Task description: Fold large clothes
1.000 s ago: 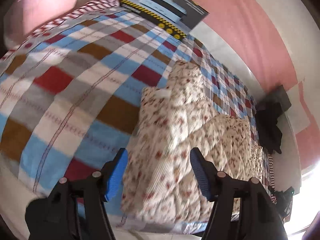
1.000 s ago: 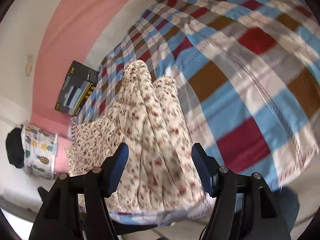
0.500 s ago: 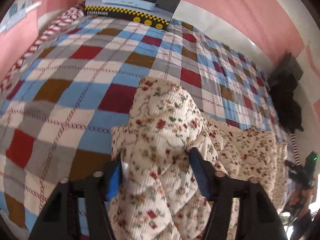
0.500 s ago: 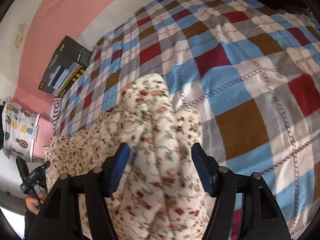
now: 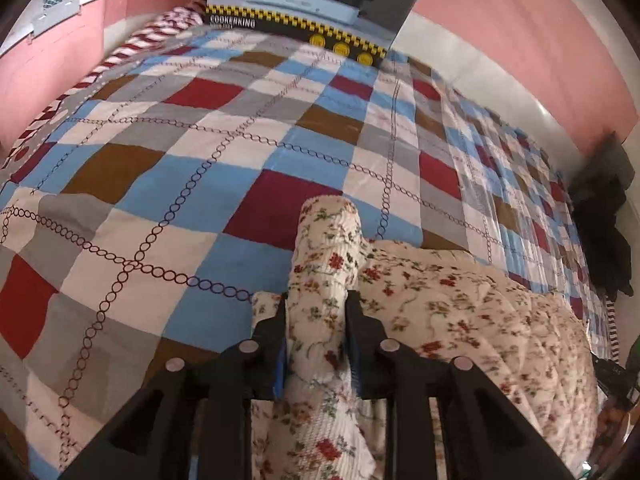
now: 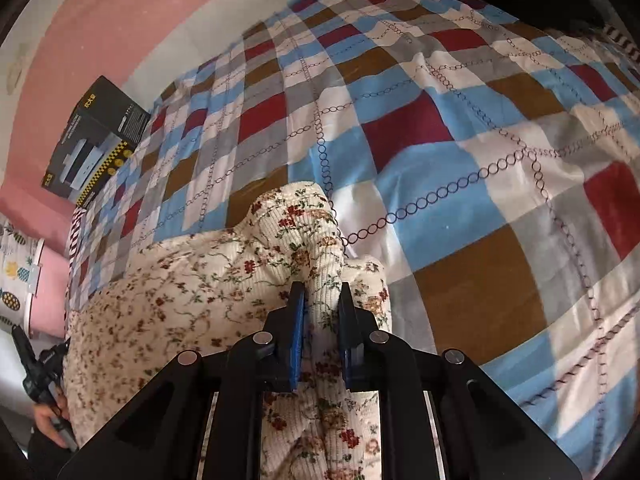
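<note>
Pink walls (image 5: 500, 32) enclose a bed under a checked blanket (image 5: 200, 152) of blue, red, brown and grey squares. Left view: a box (image 5: 312, 4) stands at 12 o'clock on the bed's far edge; dark clothing (image 5: 604, 216) at 3 o'clock. Floral garment (image 5: 460, 304) lies bunched at 5 o'clock. Left gripper (image 5: 316, 312) — jaws closing, a fabric ridge pinched between them. Right view: right gripper (image 6: 322, 312) is fully clamped on another fold of the garment, which spreads toward 8 o'clock.
</note>
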Available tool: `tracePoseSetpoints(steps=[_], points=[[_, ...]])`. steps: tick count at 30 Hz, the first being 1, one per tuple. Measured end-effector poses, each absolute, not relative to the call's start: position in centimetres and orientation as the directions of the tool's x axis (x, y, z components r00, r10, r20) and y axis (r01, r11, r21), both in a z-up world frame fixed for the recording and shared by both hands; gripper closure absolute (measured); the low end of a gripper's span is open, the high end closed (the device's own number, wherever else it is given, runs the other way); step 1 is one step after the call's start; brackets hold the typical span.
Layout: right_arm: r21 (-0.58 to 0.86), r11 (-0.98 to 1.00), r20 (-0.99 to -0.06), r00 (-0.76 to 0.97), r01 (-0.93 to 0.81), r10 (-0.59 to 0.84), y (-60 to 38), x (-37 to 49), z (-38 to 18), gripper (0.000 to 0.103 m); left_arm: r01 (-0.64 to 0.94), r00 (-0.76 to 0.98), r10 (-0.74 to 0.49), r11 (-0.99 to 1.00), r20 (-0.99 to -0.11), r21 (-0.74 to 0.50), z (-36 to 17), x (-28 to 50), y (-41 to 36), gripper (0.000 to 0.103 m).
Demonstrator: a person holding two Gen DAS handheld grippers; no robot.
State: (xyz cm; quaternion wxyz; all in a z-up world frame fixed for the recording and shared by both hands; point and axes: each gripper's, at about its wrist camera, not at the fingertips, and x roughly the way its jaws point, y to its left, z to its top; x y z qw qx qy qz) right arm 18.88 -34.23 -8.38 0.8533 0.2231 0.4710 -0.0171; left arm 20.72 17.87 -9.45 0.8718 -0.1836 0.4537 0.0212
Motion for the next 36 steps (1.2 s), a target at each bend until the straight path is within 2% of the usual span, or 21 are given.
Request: tracePoseSetpoints(steps=[7, 11, 13, 17, 24, 28, 33, 36], points=[[0.223, 0.956, -0.828, 0.554, 0.191, 0.083, -32.6, 18.6, -8.4, 0.087, -0.2, 0.608, -0.049, 0.956, -0.792, -0.213, -9.9, 20.7, 16.8, 0.066], [0.178, 0.965, -0.835, 0.548, 0.195, 0.044, -32.1, 18.6, -7.7, 0.081, -0.247, 0.588, -0.033, 0.944, -0.808, -0.218, -9.4, 20.6, 17.7, 0.045], [0.179, 0.962, -0.835, 0.549, 0.205, 0.039, -32.3, 18.4, -6.6, 0.077, -0.266, 0.573, -0.055, 0.931, -0.818, -0.249, -9.0, 20.6, 18.5, 0.04], [0.191, 0.96, -0.8, 0.6, 0.206, 0.03, -32.2, 16.9, -2.8, 0.074, -0.256, 0.587, -0.09, 0.922, -0.805, -0.29, -6.7, 19.7, 19.2, 0.039], [0.194, 0.979, -0.711, 0.697, 0.067, 0.093, -28.1, 11.2, 2.3, 0.074, -0.224, 0.684, -0.072, 0.926, -0.726, -0.303, -1.6, 14.6, 19.0, 0.041], [0.164, 0.986, -0.718, 0.684, -0.02, 0.133, -23.5, 7.1, 1.0, 0.074, -0.096, 0.704, -0.14, 0.953, -0.696, -0.289, -0.7, 10.0, 15.0, 0.04], [0.083, 0.993, -0.76, 0.639, -0.086, 0.119, -19.1, 5.0, -2.3, 0.074, 0.07, 0.634, -0.24, 0.965, -0.735, -0.254, -3.5, 6.8, 8.8, 0.04], [0.004, 0.994, -0.776, 0.627, -0.11, 0.072, -18.1, 5.1, -4.4, 0.071, 0.083, 0.612, -0.204, 0.977, -0.764, -0.195, -6.0, 6.8, 7.2, 0.037]])
